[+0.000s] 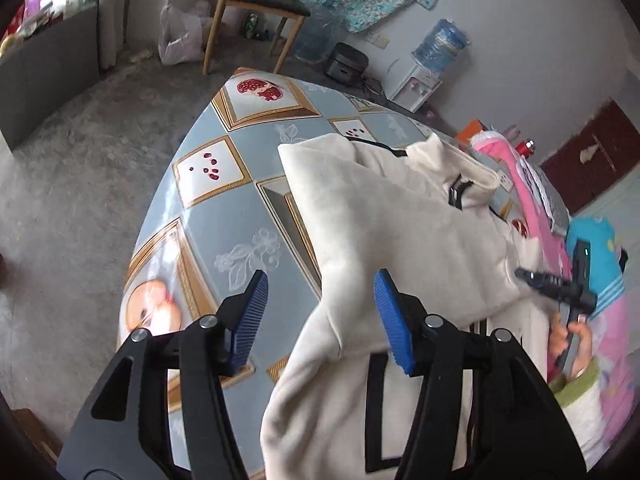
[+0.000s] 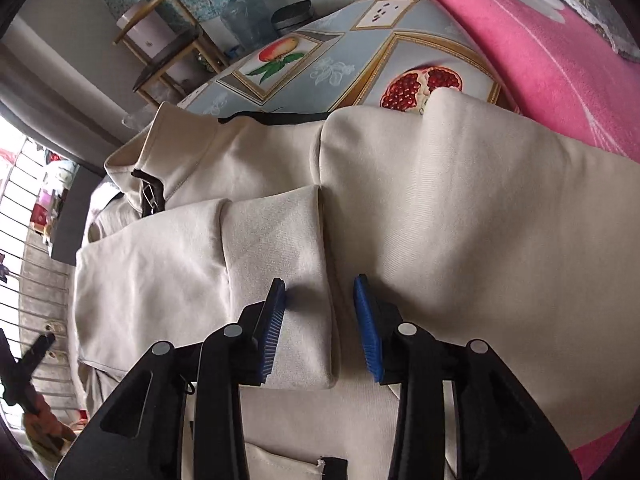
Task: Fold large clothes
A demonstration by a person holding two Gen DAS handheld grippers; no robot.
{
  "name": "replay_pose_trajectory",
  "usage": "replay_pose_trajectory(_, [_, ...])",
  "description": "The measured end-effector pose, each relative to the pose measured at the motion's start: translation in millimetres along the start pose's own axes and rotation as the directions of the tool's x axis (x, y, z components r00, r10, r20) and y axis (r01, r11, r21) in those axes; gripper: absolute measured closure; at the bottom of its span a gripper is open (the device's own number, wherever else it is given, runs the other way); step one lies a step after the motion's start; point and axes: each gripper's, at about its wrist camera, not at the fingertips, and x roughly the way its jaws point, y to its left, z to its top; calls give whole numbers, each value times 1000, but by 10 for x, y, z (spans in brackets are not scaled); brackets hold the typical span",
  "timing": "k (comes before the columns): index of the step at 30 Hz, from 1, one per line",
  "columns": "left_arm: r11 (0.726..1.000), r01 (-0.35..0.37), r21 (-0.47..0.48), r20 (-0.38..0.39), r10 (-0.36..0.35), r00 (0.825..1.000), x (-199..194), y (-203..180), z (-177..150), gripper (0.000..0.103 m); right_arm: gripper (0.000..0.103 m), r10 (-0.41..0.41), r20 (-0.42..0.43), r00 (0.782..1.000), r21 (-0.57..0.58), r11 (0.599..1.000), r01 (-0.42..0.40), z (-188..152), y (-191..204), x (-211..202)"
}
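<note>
A cream zip-up jacket (image 1: 400, 216) lies on the patterned tablecloth (image 1: 224, 208), its collar and black zipper toward the far side. My left gripper (image 1: 320, 312) stands open above the jacket's near-left edge; a fold of cream cloth sits just inside its right pad (image 1: 394, 320) without being pinched. In the right wrist view the jacket (image 2: 460, 200) has a sleeve folded across its body. The sleeve cuff (image 2: 304, 280) lies flat between the pads of my open right gripper (image 2: 320, 320), which do not press on it. The right gripper (image 1: 560, 288) also shows in the left wrist view, held by a hand.
A pink blanket (image 2: 540, 52) covers the table's right side beside the jacket. A wooden chair (image 1: 256, 4), a water dispenser (image 1: 424, 68) and a plastic bag (image 1: 180, 36) stand on the floor beyond the table. The table's left edge (image 1: 160, 184) drops to bare concrete floor.
</note>
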Motion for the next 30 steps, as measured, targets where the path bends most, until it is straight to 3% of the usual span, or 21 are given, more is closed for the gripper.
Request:
replay_pose_trajectory(1, [1000,0,-29,-9,0,1000,142,23,116,50,71,-18,7,1000,-20,1000,18,-13,28,-14])
replay_pose_trajectory(3, [997,-9,-76,-28,7,1000,399,54,306,50,92,-16,-3,1000,-45,999,16,-37,47,-25])
replay_pose_trajectory(8, [990,-47,-132,-48,41,998,826,58,572,53,96,11,-12,1000,-53,999,-11,-90,13,-43])
replay_pose_trajectory(10, [991,-45,-129,-50,39,998,913,27,593,67,96,28,-17,999,-42,999,-28,-82,-8,-19])
replay_pose_trajectory(12, [992,-58,-114,-51,52,997,967,-7,602,76,97,29,-18,999,-47,998,-30,-79,-6,8])
replay_pose_trajectory(14, [996,-60,-65,-31,58,998,957,-79,601,91,97,19,-13,1000,-65,998,-20,-80,18,6])
replay_pose_trajectory(16, [996,-93,14,-16,93,996,909,-185,625,98,98,31,-5,1000,-60,998,-31,-69,28,-51])
replay_pose_trajectory(20, [960,-193,203,110,173,979,548,-501,639,98,98,127,30,991,-36,991,-125,-25,40,-316])
replay_pose_trajectory(22, [940,-232,250,145,201,969,432,-585,653,98,98,154,35,988,-35,988,-152,-20,72,-378])
replay_pose_trajectory(26, [895,-317,313,126,292,948,638,-581,619,98,98,103,5,995,-43,994,-102,-48,79,-164])
replay_pose_trajectory(30, [892,-337,301,76,330,941,899,-397,567,97,98,81,-18,997,-28,996,-81,-83,-22,62])
